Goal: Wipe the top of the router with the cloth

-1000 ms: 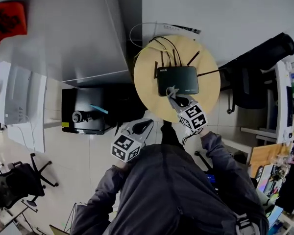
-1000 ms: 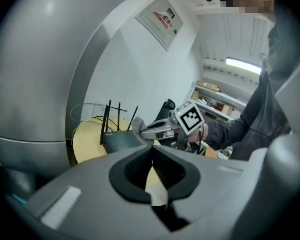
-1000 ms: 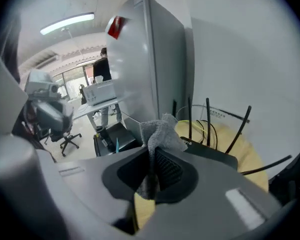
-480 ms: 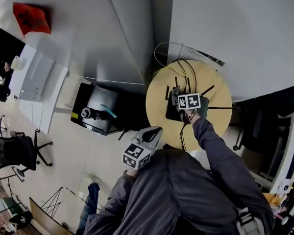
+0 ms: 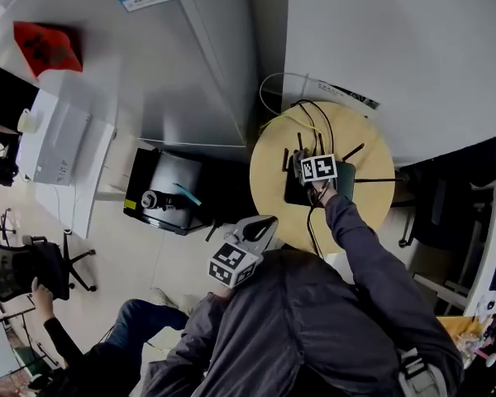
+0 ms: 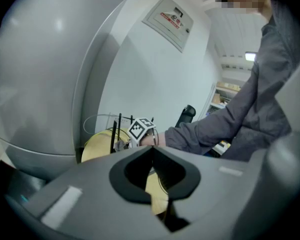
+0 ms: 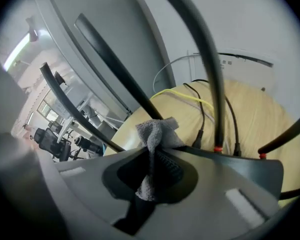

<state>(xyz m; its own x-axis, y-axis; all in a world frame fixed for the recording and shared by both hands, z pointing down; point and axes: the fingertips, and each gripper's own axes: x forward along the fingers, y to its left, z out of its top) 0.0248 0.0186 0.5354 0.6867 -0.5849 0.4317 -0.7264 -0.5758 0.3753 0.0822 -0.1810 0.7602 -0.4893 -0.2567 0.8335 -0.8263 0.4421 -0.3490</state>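
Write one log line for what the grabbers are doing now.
right gripper: shut on cloth | cloth: over router top, by antennas | left gripper: shut, empty, held off the table

We find the router (image 5: 345, 176) on the round table (image 5: 273, 193), toward its rear half. Its antennas (image 7: 200, 59) rise along the far edge, and the cables (image 5: 283, 79) run from behind it toward the wall. The right gripper (image 5: 298, 164) sits over the router's left rear corner, with the cloth (image 7: 157, 134) between its jaws. The left gripper (image 5: 263, 224) is off the table, before its near left edge, with its jaws together on nothing. Left of the table, a box-shaped machine (image 5: 161, 190) stands on the floor. Further left we find a cabinet (image 5: 58, 139), with a chair (image 5: 16, 267) before it.
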